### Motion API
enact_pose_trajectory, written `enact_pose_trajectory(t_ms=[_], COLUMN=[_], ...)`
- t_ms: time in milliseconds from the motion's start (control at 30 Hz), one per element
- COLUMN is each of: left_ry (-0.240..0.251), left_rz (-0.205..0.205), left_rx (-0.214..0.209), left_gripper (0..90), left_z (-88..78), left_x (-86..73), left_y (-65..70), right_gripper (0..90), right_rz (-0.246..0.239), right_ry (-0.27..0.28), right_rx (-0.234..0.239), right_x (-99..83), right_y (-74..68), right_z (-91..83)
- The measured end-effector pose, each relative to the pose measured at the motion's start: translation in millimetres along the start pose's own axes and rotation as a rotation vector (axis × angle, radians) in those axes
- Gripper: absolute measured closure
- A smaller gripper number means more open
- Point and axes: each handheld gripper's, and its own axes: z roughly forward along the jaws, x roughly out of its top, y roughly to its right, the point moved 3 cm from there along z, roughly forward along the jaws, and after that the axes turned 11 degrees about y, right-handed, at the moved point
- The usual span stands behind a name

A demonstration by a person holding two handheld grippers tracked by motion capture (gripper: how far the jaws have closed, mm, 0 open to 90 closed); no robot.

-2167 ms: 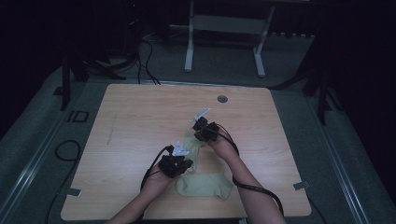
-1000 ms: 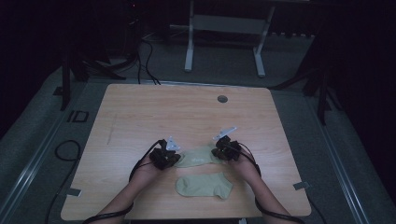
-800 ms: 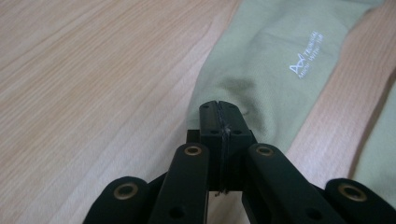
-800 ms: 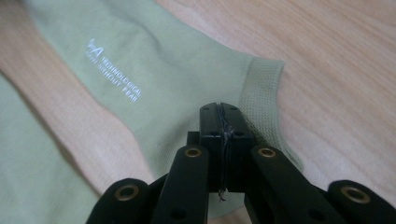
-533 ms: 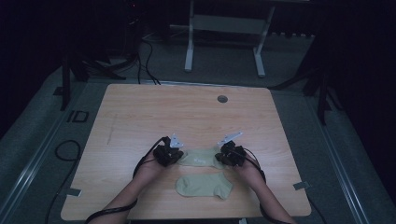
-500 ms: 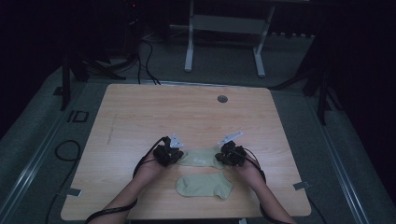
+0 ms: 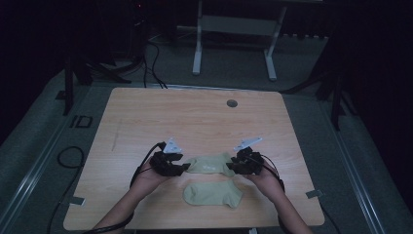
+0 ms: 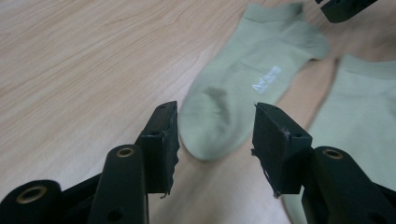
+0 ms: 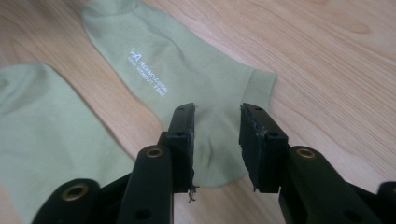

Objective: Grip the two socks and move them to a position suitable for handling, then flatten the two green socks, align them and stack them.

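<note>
Wooden worktop [image 7: 146,122], dim room. Two pale green ankle socks lie flat on it, near the person's edge.

Far sock [image 7: 210,164]: stretched out crosswise between the two tongs, with white printed lettering on its middle. In the left gripper view the far sock [image 8: 243,88] has its rounded toe end nearest the camera; in the right gripper view the same sock [image 9: 187,88] shows its cuff end nearest.

Near sock [image 7: 213,194]: lies just beside the far one, closer to the person, with a narrow strip of bare wood between them. It shows at the right edge of the left gripper view [image 8: 359,121] and at the left edge of the right gripper view [image 9: 42,135].

Left tongs [image 7: 184,167]: at the toe end of the far sock. Jaws spread and just been opening; in its own view the left tongs [image 8: 215,140] stand with the toe tip in the gap, both pads clear of the cloth. Nothing pinched.

Right tongs [image 7: 231,167]: at the cuff end of the same sock. Jaws spread, also just been opening; in its own view the right tongs [image 9: 215,144] frame the heel and cuff fabric, which lies flat on the wood below them. Pads are not pressing on it.

The right tongs' tip also shows at the top right of the left gripper view, past the far sock's cuff.
</note>
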Motion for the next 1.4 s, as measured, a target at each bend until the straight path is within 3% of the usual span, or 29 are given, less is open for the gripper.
enact_pose_trajectory(t_ms=[33, 267, 333, 467, 667, 833, 933, 1067, 1167, 1267, 1400], left_ry=[0.011, -0.007, -0.016, -0.048, -0.09, -0.113, -0.112, -0.121, -0.115, -0.11, -0.106], left_rz=[-0.018, -0.05, -0.068, -0.065, -0.058, -0.06, -0.043, -0.009, 0.002, -0.01, -0.019], left_rx=[-0.013, -0.076, -0.091, -0.111, -0.116, -0.1, -0.084, -0.055, -0.057, -0.079, -0.077], left_gripper=[50.6, 48.7, 48.7, 48.7, 48.7, 49.8, 51.6, 60.8, 72.4, 86.0, 87.4], left_z=[-8.9, -26.7, -28.2, -25.7, -15.9, -5.3, -2.8, -2.3, -2.0, -0.9, -1.5], left_x=[-2.8, -18.7, -24.5, -35.1, -48.0, -52.5, -51.6, -50.9, -51.8, -52.3, -51.8], left_y=[2.9, 19.1, 25.3, 38.6, 51.0, 53.5, 55.2, 57.1, 59.5, 62.1, 61.8], right_gripper=[63.5, 58.3, 58.8, 59.1, 59.4, 61.3, 64.6, 74.7, 82.8, 85.0, 86.2], right_rz=[0.006, 0.024, 0.033, 0.052, 0.073, 0.086, 0.069, 0.031, 0.02, 0.01, 0.017], right_ry=[0.006, 0.012, 0.009, -0.012, -0.028, -0.048, -0.076, -0.086, -0.088, -0.085, -0.074], right_rx=[0.004, 0.018, 0.019, 0.022, 0.023, 0.036, 0.035, 0.008, 0.013, 0.01, 0.009], right_x=[-0.6, -17.8, -25.5, -41.8, -58.9, -67.1, -69.9, -70.0, -70.2, -70.4, -68.6], right_y=[-0.6, -11.4, -14.6, -21.5, -30.6, -34.6, -38.3, -41.3, -44.7, -47.2, -48.5], right_z=[-4.1, -30.1, -36.3, -44.0, -48.6, -39.9, -33.6, -32.0, -31.7, -31.4, -32.2])
